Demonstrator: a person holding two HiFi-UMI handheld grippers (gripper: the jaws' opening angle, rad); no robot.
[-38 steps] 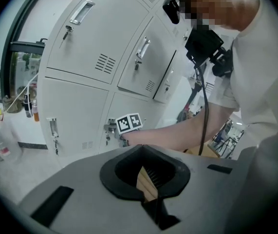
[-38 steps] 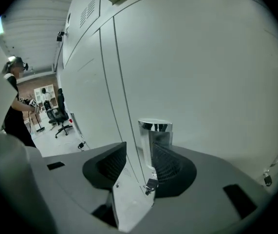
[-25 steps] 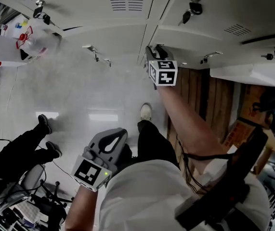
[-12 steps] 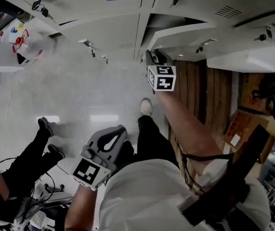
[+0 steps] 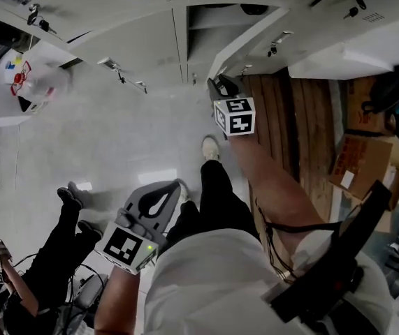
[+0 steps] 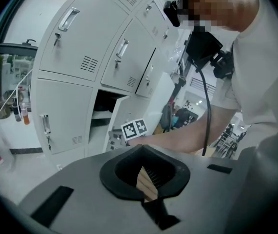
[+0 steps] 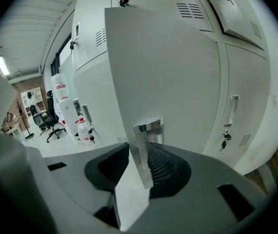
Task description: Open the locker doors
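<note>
The bank of white lockers (image 5: pixel 143 40) fills the top of the head view. One lower door (image 5: pixel 255 39) stands swung out, showing the dark compartment (image 5: pixel 213 16) behind it. My right gripper (image 5: pixel 216 86) is at that door's free edge. In the right gripper view the door edge (image 7: pixel 148 72) and its chrome handle (image 7: pixel 144 150) sit between the jaws, and my right gripper (image 7: pixel 139 172) is shut on the handle. My left gripper (image 5: pixel 176 187) hangs low by my waist, away from the lockers. Its jaws (image 6: pixel 151 199) are shut with nothing in them.
Neighbouring locker doors (image 6: pixel 70 38) are closed, with handles and keys. Another door (image 5: pixel 346 54) juts out at the right above wooden planks (image 5: pixel 290 131) and a cardboard box (image 5: pixel 360 162). A seated person's legs (image 5: pixel 66 215) and a plastic jug (image 5: pixel 35 82) are at the left.
The lower locker door has swung further out with my right gripper on its edge, exposing more of the compartment. The left gripper has barely moved.
</note>
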